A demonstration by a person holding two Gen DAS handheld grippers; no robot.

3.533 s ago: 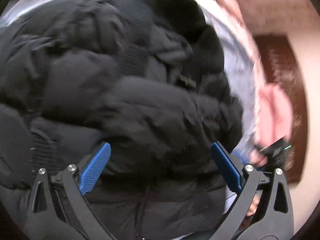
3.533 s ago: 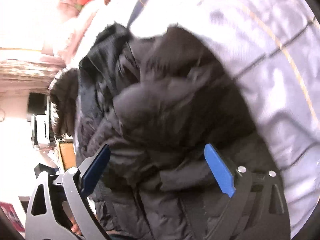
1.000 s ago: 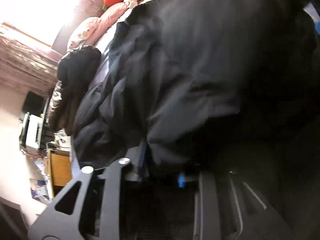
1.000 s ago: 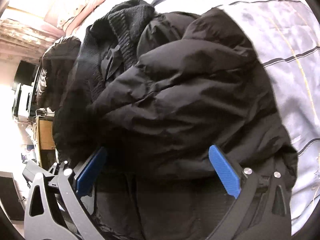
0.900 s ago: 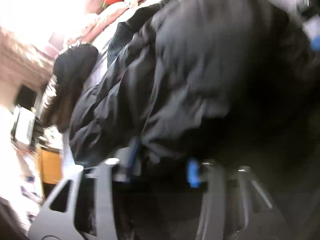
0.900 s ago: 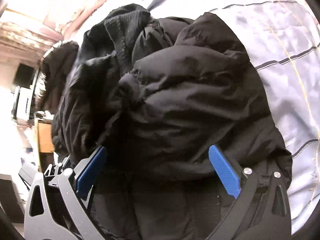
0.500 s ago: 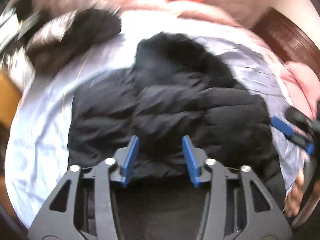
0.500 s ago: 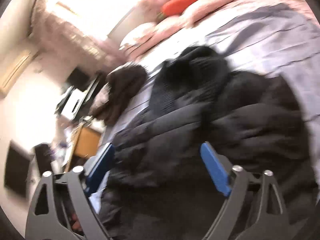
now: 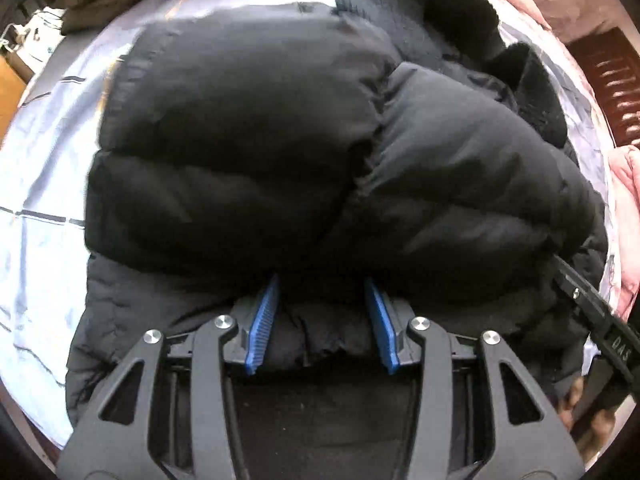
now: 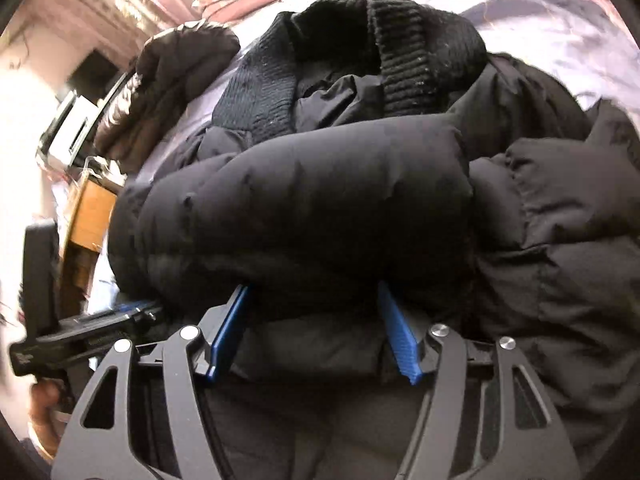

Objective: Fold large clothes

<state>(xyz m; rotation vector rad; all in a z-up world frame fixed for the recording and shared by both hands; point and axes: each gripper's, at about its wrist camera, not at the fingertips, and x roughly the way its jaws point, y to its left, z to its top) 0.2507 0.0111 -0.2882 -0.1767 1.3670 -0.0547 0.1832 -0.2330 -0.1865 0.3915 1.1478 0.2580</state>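
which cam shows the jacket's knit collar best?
Right wrist. The ribbed knit collar is sharp there, near top centre, above the folded black puffer jacket. In the left wrist view the collar sits at the top edge, dark and blurred, ribbing unreadable.

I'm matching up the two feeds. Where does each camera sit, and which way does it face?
Left wrist: on the left tool, facing down at the black puffer jacket on the bedsheet; the right tool enters at right.
Right wrist: on the right tool, facing across the jacket toward its knit collar; the left tool enters at left.
Shared: jacket, bedsheet.
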